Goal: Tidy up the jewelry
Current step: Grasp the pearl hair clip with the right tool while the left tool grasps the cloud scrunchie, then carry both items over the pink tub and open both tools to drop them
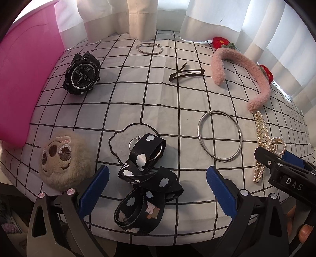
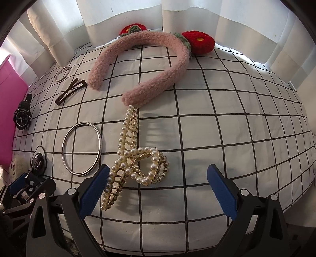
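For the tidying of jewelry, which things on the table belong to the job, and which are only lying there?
Belong to the job:
pearl hair claw
large silver bangle
thin bracelet
black watch
brown hair clips
pink headband
cloud-print strap

Only lying there:
plush face toy
pink box
curtains
checked cloth

Bright backlight through curtains [image 2: 122,17], soft forward shadows, fisheye-bent edges

A white cloth with a black grid [image 1: 126,94] covered the tabletop; pale curtains [image 2: 122,21] hung along its far edge, daylight glowing through them. A pink panel [image 1: 23,83] stood at the left edge.
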Action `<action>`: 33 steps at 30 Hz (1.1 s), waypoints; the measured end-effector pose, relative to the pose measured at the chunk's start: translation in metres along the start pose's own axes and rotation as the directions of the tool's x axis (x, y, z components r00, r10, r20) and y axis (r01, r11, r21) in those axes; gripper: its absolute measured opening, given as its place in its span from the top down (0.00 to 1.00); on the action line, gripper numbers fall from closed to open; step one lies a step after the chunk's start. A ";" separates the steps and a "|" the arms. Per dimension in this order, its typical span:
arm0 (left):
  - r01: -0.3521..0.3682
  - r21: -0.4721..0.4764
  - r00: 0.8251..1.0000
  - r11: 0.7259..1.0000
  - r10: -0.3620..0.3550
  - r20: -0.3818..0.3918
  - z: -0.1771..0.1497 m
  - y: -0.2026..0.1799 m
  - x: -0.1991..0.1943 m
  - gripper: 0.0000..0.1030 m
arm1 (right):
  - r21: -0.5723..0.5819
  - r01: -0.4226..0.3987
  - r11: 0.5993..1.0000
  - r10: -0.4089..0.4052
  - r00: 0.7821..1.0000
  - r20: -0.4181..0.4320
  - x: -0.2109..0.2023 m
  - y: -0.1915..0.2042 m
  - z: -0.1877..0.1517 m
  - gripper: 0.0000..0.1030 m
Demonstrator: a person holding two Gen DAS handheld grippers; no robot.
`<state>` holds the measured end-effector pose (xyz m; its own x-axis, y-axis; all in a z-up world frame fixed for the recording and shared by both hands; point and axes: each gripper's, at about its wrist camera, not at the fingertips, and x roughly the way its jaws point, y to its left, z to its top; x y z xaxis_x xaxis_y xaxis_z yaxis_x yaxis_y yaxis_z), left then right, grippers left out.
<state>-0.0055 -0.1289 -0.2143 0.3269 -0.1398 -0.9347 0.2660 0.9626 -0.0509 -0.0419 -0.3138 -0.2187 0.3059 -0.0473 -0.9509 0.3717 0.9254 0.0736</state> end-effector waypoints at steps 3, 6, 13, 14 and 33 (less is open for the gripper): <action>-0.003 -0.011 1.000 1.000 0.003 -0.025 -0.001 0.001 0.010 0.06 | -0.014 0.045 0.999 -0.045 0.999 -0.005 0.007 0.001 -0.003 0.09; -0.041 0.030 0.999 0.999 0.041 -0.007 -0.002 -0.007 0.012 0.06 | -0.016 0.049 0.999 -0.049 0.999 0.018 0.009 -0.002 -0.004 0.09; -0.052 0.025 0.999 0.998 0.052 0.010 -0.001 -0.012 0.014 0.07 | -0.057 0.028 0.998 -0.025 0.999 0.041 0.008 -0.008 -0.008 0.10; -0.051 0.030 0.999 0.998 0.050 0.012 -0.001 -0.012 0.013 0.10 | -0.062 0.026 0.998 -0.023 0.999 0.041 0.007 -0.008 -0.010 0.10; -0.047 0.067 0.992 0.997 0.039 0.122 -0.001 -0.008 -0.022 0.91 | -0.094 -0.041 0.995 0.053 0.991 0.121 -0.013 -0.005 -0.014 0.92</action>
<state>-0.0158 -0.1335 -0.1935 0.4456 -0.1295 -0.8858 0.3105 0.9504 0.0172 -0.0600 -0.3125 -0.2105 0.4285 -0.0434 -0.9025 0.2745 0.9579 0.0843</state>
